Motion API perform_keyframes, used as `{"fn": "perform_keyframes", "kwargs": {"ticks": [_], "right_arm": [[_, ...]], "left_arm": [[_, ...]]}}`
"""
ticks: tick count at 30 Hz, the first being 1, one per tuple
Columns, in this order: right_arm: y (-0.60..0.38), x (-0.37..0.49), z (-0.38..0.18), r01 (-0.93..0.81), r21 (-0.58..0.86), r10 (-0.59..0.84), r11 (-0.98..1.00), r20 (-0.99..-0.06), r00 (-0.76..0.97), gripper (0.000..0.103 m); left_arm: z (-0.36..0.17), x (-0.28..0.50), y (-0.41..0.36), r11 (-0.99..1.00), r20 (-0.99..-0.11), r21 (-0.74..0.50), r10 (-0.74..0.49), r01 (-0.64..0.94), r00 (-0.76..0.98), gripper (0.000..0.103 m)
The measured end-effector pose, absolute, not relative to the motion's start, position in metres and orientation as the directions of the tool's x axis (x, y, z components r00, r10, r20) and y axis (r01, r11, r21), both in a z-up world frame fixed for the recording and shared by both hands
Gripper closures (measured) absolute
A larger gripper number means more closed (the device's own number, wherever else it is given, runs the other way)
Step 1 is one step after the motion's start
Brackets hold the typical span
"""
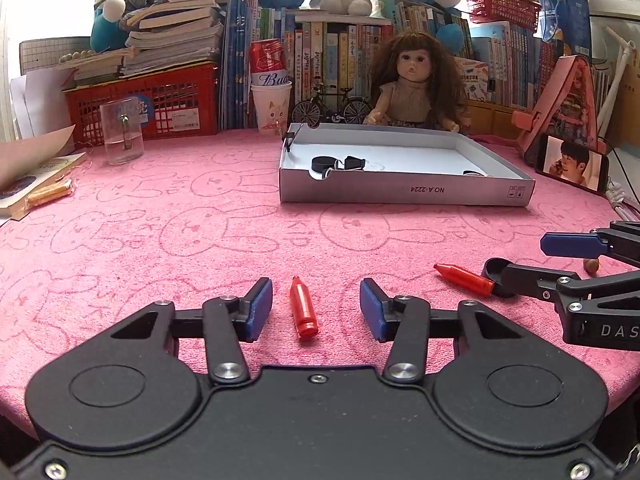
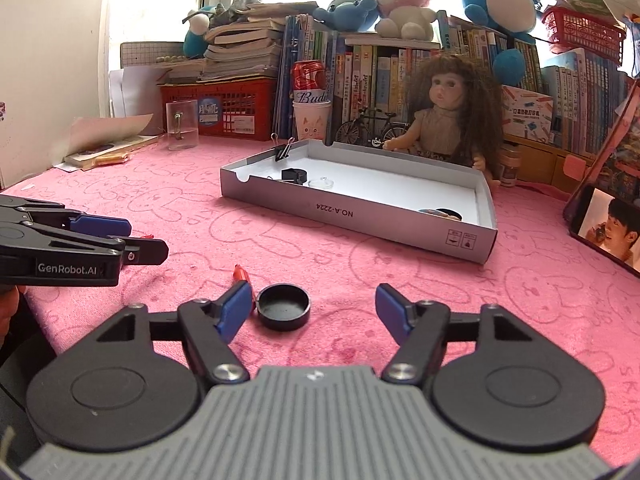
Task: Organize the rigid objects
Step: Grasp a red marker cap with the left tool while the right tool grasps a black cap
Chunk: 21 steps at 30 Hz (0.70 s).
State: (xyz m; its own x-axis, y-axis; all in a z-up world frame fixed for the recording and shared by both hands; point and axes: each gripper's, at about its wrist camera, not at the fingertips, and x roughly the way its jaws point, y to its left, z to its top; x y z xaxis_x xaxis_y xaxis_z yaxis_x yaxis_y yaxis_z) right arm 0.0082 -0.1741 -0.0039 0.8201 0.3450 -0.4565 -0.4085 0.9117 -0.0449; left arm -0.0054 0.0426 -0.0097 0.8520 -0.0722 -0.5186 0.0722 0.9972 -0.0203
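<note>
A short red cap-like piece (image 1: 303,309) lies on the pink cloth between the fingers of my open left gripper (image 1: 316,306), untouched. A red crayon-like piece (image 1: 464,279) lies to its right, beside a black round lid (image 1: 493,274). In the right wrist view that lid (image 2: 283,306) lies between the fingers of my open right gripper (image 2: 314,312), nearer the left finger, with the red piece (image 2: 241,273) just behind that finger. A shallow white box (image 1: 404,191) further back holds black clips and small items; it also shows in the right wrist view (image 2: 360,216).
A doll (image 1: 412,80), a toy bicycle (image 1: 330,106), a cup with a can (image 1: 271,110) and books stand behind the box. A clear glass (image 1: 121,132) and a red basket (image 1: 144,104) are at back left. A phone (image 1: 572,164) leans at right.
</note>
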Motion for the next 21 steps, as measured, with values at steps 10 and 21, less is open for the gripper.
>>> {"fn": "perform_keyframes", "kwargs": {"ticks": [10, 21], "right_arm": [[-0.161, 0.006, -0.013, -0.422, -0.091, 0.332, 0.902, -0.479, 0.813, 0.043], [-0.159, 0.009, -0.015, -0.401, -0.034, 0.34, 0.916, -0.468, 0.816, 0.066]], "left_arm": [[-0.013, -0.004, 0.039, 0.998, -0.527, 0.004, -0.052, 0.064, 0.848, 0.06], [-0.012, -0.003, 0.035, 0.998, -0.525, 0.01, -0.044, 0.058, 0.85, 0.093]]}}
